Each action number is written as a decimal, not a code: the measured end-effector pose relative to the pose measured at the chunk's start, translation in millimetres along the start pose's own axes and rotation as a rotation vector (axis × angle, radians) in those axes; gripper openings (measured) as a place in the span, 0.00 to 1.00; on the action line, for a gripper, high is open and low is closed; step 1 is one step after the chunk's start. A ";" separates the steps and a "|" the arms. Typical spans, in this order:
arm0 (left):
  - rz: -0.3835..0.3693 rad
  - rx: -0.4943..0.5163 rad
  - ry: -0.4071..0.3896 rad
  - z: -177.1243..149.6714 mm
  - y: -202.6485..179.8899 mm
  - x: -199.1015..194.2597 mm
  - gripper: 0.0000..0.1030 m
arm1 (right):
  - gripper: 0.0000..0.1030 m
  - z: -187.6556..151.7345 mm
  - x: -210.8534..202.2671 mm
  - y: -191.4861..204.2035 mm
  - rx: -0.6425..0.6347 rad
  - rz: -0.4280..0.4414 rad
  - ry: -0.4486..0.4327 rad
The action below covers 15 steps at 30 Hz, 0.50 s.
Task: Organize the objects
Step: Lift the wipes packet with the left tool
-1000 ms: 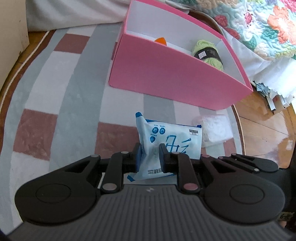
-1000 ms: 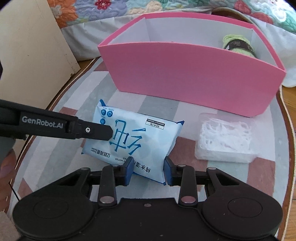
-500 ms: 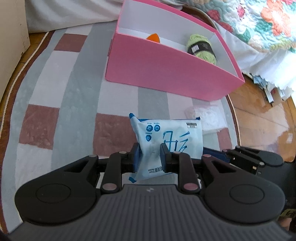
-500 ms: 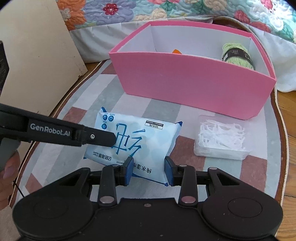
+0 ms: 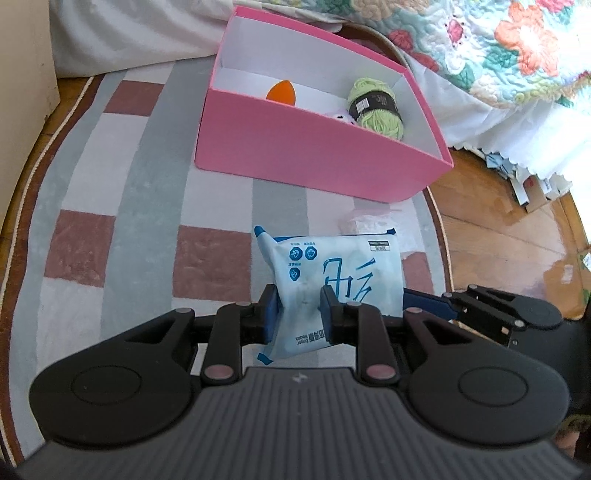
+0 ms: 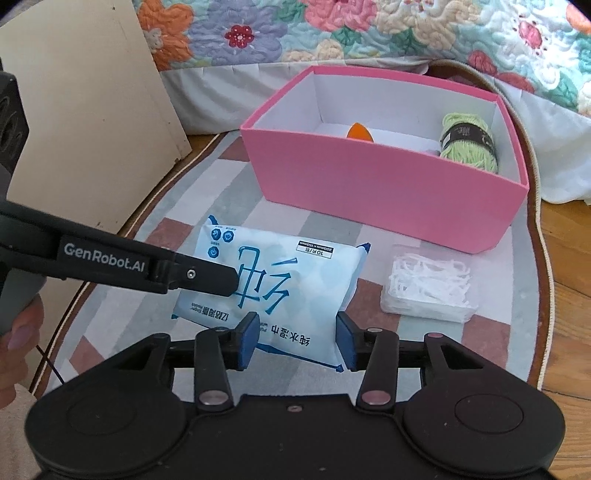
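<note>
A blue-and-white wipes pack (image 5: 332, 266) hangs just above the striped rug, and my left gripper (image 5: 297, 312) is shut on its near edge. In the right wrist view the same pack (image 6: 295, 273) lies between the jaws of my right gripper (image 6: 297, 339). Those jaws are opening and their pads stand just off the pack's sides. The left gripper's finger (image 6: 199, 275) reaches in from the left and presses on the pack. Behind stands the pink box (image 6: 369, 192), holding green yarn (image 6: 469, 146) and an orange piece (image 6: 360, 133).
A clear case of white picks (image 6: 428, 284) lies on the rug (image 6: 207, 192) right of the pack. A floral quilt (image 6: 369, 33) hangs behind the box. A beige panel (image 6: 92, 103) stands at the left, and wooden floor (image 5: 498, 229) with paper scraps lies at the right.
Both grippers have risen with the pack, so the box's inside shows more. The right jaws have spread apart off the pack; the left stays clamped.
</note>
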State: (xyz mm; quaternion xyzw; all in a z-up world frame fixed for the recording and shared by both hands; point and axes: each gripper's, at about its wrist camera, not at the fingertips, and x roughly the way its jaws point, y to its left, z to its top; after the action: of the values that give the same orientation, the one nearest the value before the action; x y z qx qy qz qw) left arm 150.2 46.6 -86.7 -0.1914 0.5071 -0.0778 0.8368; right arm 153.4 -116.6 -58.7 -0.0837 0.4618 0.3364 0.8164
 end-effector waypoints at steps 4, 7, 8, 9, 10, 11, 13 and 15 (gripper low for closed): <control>-0.001 0.005 -0.010 1.8 -4.3 -8.7 0.21 | 0.54 3.4 -8.5 3.1 -0.008 0.001 -0.013; -0.006 0.002 -0.011 1.2 -7.9 -16.5 0.21 | 0.56 5.3 -16.8 6.3 -0.018 0.002 -0.017; -0.008 -0.002 -0.017 1.2 -9.5 -19.9 0.21 | 0.57 6.1 -19.8 7.2 -0.026 0.001 -0.020; -0.010 -0.008 -0.031 0.9 -12.2 -24.8 0.21 | 0.59 7.2 -24.1 8.3 -0.031 0.003 -0.026; -0.010 -0.001 -0.046 1.1 -15.6 -29.2 0.21 | 0.62 8.3 -28.6 9.3 -0.036 0.006 -0.032; -0.011 0.007 -0.061 1.2 -18.7 -34.2 0.21 | 0.63 9.2 -32.9 10.4 -0.042 0.008 -0.038; -0.019 0.011 -0.087 1.8 -24.9 -44.4 0.21 | 0.64 11.3 -43.6 11.7 -0.056 0.004 -0.057; -0.028 0.018 -0.110 2.5 -30.7 -53.1 0.21 | 0.66 13.3 -53.7 11.7 -0.064 0.006 -0.076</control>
State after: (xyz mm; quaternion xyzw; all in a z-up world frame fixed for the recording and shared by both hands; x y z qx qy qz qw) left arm 129.2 36.3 -30.0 -0.1947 0.4567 -0.0833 0.8641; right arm 136.7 -127.1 -5.8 -0.0956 0.4199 0.3563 0.8292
